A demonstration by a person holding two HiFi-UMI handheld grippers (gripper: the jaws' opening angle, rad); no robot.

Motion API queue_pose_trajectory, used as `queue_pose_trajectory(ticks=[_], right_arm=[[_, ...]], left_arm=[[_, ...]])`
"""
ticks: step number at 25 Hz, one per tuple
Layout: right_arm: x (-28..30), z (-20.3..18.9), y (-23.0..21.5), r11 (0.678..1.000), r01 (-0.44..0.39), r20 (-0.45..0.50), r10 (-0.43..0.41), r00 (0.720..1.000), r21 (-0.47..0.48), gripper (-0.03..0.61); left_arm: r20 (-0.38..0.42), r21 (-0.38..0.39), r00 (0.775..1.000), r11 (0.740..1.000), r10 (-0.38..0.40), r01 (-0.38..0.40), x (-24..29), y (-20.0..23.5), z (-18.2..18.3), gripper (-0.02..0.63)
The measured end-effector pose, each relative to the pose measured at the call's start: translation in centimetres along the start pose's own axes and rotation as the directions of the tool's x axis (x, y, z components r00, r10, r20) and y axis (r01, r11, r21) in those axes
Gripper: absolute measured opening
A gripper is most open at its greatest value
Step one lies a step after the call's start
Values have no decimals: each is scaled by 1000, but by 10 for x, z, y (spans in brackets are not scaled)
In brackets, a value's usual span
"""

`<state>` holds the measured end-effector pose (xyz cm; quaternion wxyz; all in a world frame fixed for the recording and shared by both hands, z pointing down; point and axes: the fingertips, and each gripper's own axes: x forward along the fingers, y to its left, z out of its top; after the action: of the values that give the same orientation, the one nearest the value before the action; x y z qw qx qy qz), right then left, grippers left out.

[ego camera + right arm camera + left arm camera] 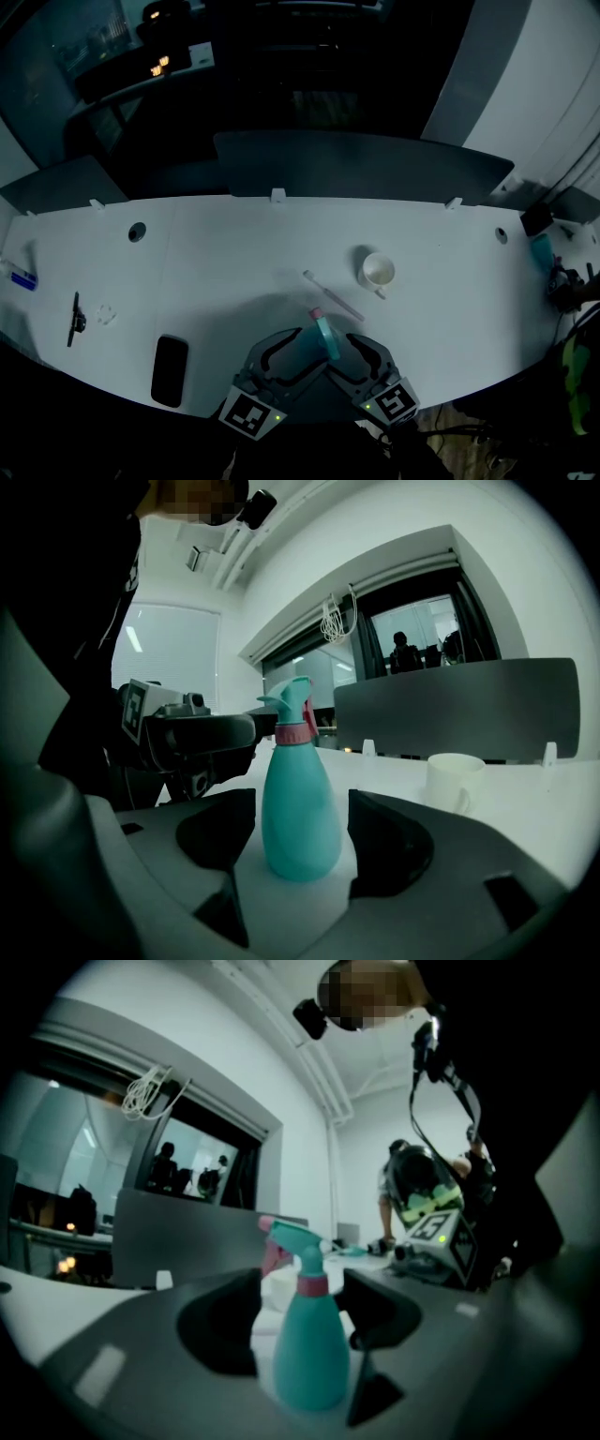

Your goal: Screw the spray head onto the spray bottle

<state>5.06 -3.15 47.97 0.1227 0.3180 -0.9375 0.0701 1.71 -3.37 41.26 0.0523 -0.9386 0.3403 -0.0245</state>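
A teal spray bottle [325, 339] stands upright on the white table [234, 253] near its front edge. Its teal spray head [295, 1237] sits on top above a pink collar. My left gripper [286, 354] and right gripper [361, 354] flank it from the near side. In the left gripper view the bottle [310, 1340] stands between the open jaws [300, 1321], with a gap on the left. From the right gripper [302, 841] the bottle [299, 808] also stands between the jaws, with a narrow gap on each side.
A white cup [378, 272] and a thin stick [333, 296] lie just beyond the bottle. A black phone [170, 369] and a dark clip [74, 319] are on the left. A grey partition [356, 164] lines the table's back. The front edge is close.
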Motion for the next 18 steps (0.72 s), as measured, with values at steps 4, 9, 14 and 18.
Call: queue_pose_trajectory(ticks=[4,9,14,18], right_arm=[[-10,18,-7,998,38,51,-35,998,-57,45],[-19,29,-9,998,20,93,-15,996,-59,5],[-21,22,2,998,26,79,-21,997,-56,5],[-25,20,16,993,80,83,-73,994,-83,5]], left_arm=[[-50,-69,988,986,146,-150,-24,12,-1,5],[-77,-84,958,956,277,-283,-44,11,-6,3],[-82,-74,941,940,329,-334,-59,0,-9,3],[-75,-80,936,933,344,-350,-68,-8,-8,3]])
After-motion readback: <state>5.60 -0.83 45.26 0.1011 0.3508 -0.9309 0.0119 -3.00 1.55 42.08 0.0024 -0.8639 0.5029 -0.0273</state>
